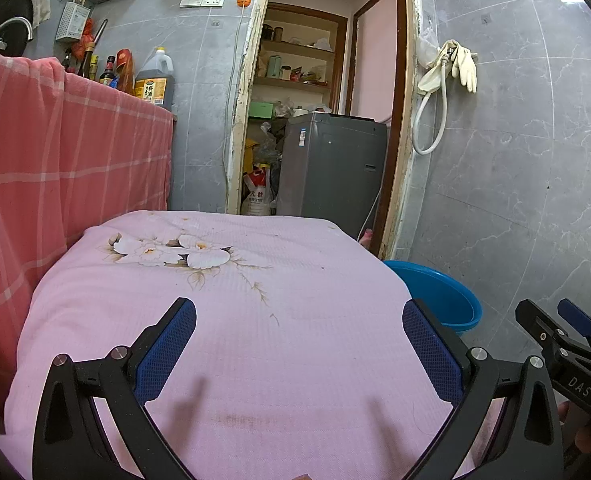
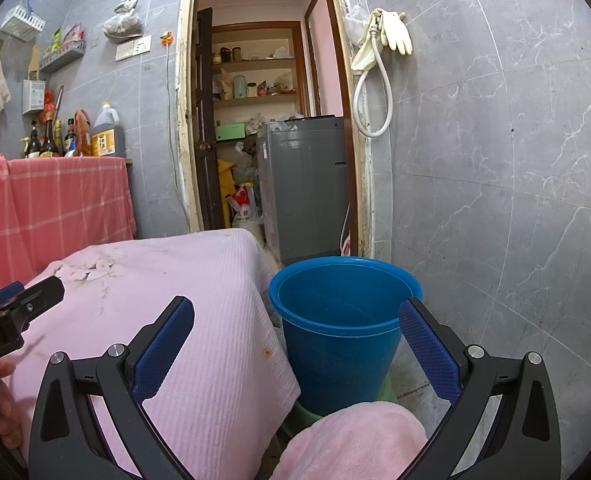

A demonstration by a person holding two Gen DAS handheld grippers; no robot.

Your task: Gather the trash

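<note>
Both my left hand-held gripper (image 1: 299, 354) and right hand-held gripper (image 2: 295, 354) gape wide and empty; the pink-clothed tabletop (image 1: 255, 320) shows only crumbs, so the blue bucket (image 2: 341, 332) likely holds everything.

Left gripper (image 1: 299, 348): black frame, 2 blue mesh-textured pads (image 1: 167, 354), silver screws. Right gripper (image 2: 295, 346): same build; "DAS" on body, seen from left wrist cam. Pink fuzzy garment (image 2: 355, 440) on person.

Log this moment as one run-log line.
left gripper: open, empty, over pink cloth | right gripper: open, empty, facing blue bucket | trash: none visible on cloth
</note>
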